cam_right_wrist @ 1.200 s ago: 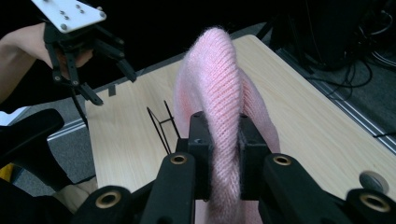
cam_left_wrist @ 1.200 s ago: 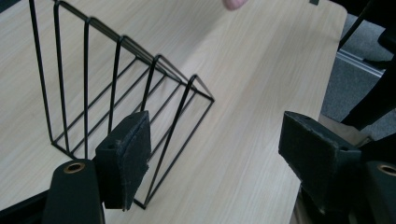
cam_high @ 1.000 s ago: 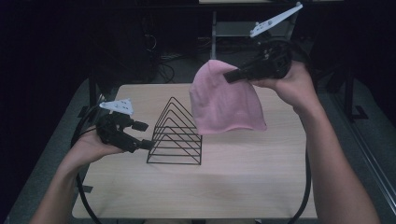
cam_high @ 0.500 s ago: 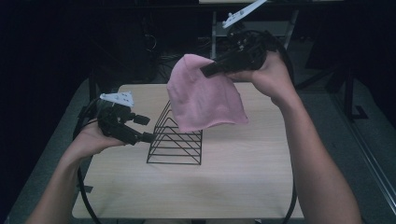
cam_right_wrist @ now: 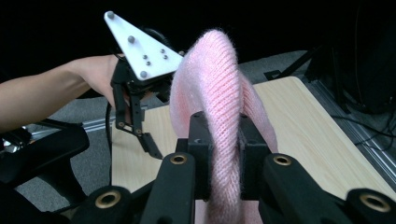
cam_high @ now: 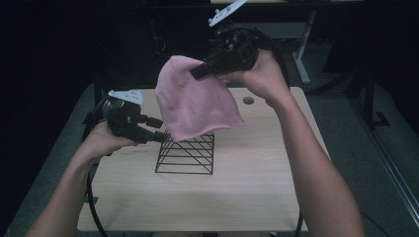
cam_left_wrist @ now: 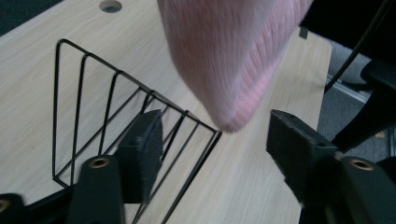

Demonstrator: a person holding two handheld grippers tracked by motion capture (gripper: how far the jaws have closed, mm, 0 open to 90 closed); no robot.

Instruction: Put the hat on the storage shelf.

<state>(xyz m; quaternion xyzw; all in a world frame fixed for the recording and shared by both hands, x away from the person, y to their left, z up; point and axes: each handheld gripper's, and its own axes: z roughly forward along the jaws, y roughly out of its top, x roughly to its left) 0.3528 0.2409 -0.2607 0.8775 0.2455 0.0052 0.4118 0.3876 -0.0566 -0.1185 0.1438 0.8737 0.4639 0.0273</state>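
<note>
Your right gripper [cam_high: 197, 73] is clamped on the pink knit hat [cam_high: 195, 101], hanging it above the black wire rack [cam_high: 187, 154] on the table [cam_high: 257, 187]. Your left gripper [cam_high: 159, 129] sits beside the rack, jaws apart and just closing, hat's lower tip between them, untouched.

There was one pink knitted woollen hat [cam_high: 197, 101], one black triangular wire rack [cam_high: 187, 154], one pale wooden surface [cam_high: 257, 187], and two black hand-held claws, left [cam_high: 159, 129] and right [cam_high: 196, 72].

The pink knit hat [cam_left_wrist: 233, 56] hangs above the parted tongs [cam_left_wrist: 215, 140], beside the wire rack [cam_left_wrist: 116, 121].
</note>
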